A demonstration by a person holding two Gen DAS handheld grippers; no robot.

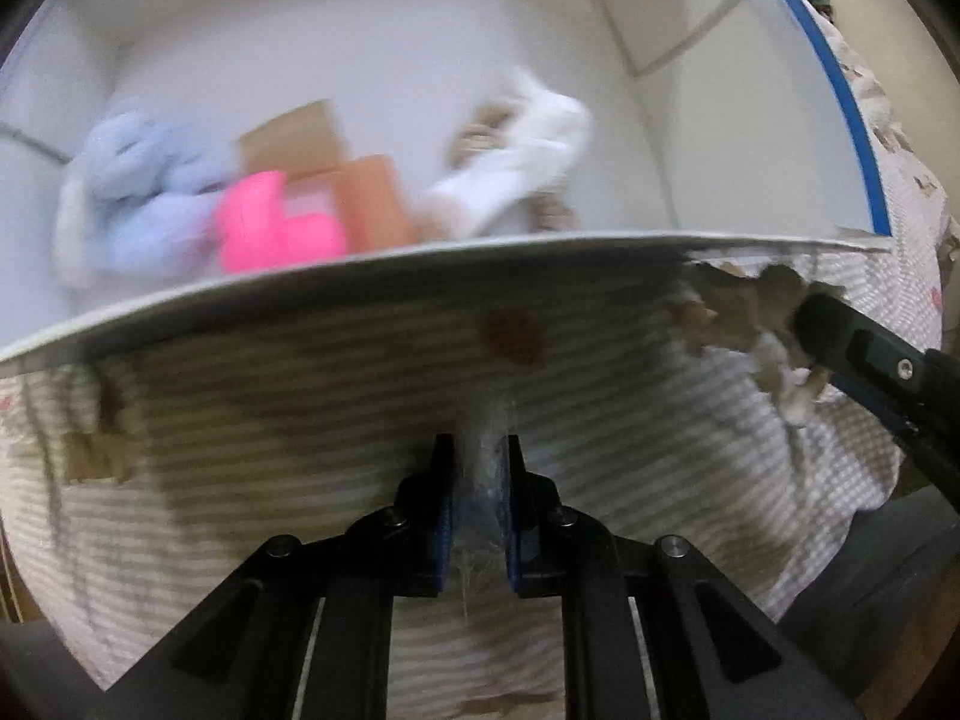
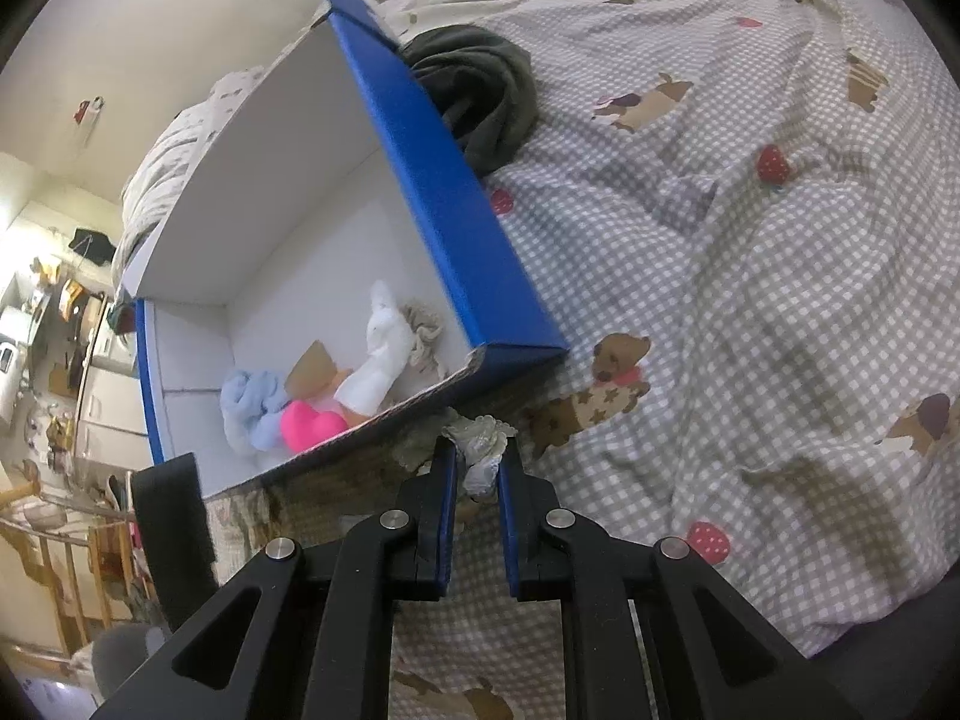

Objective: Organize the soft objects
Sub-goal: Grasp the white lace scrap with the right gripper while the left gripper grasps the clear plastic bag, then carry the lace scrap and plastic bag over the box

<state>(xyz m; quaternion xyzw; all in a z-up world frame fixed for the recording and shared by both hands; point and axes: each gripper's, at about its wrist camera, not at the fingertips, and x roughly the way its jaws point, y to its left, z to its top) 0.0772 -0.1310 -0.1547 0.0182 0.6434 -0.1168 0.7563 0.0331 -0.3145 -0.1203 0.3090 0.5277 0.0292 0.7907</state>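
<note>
A blue box with a white inside (image 2: pixel 456 192) lies on the bed and also shows in the left wrist view (image 1: pixel 420 264). It holds a light blue plush (image 1: pixel 138 180), a pink plush (image 1: pixel 270 234), a white plush (image 1: pixel 516 162) and brown cardboard (image 1: pixel 336 180). My left gripper (image 1: pixel 478 450) is shut on a clear crinkled plastic piece (image 1: pixel 480 480) just below the box's near wall. My right gripper (image 2: pixel 477 450) is shut on a small white frilly cloth (image 2: pixel 480 438) next to the box's near corner. The right gripper also shows in the left wrist view (image 1: pixel 840 348).
A checked bedsheet (image 2: pixel 750 270) with dog and strawberry prints covers the bed. A dark grey garment (image 2: pixel 480 96) lies bunched against the box's far outer side. A cluttered room with shelves and wooden furniture (image 2: pixel 54 420) lies beyond the bed at left.
</note>
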